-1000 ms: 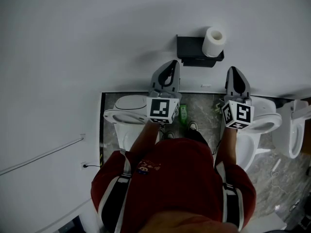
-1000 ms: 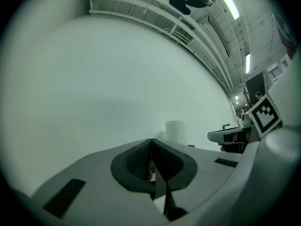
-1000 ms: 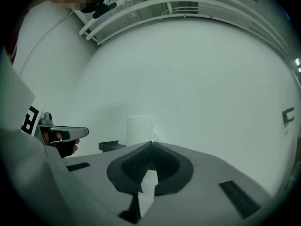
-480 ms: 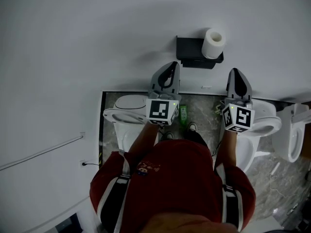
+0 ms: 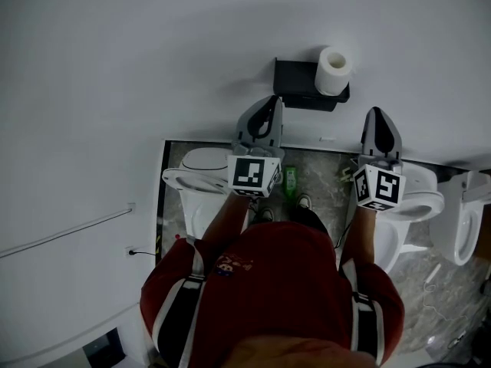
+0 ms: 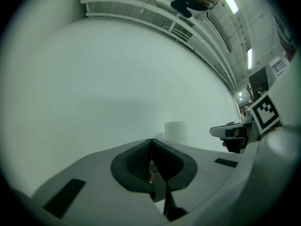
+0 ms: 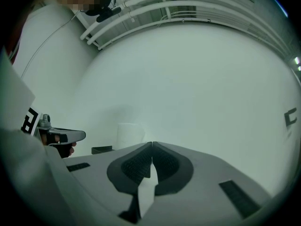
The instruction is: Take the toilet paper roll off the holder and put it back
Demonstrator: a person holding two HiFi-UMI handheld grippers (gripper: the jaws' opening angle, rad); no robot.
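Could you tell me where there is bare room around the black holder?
The left part of the holder, beside the toilet paper roll, is bare. The wall above and beside it is blank. Below it is tighter: the left gripper and right gripper point there.

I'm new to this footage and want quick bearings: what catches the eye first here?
A white toilet paper roll stands upright at the right end of a black holder on the bare wall. Short of it, the left gripper and right gripper point at the wall, jaws shut and empty, one either side of the roll.
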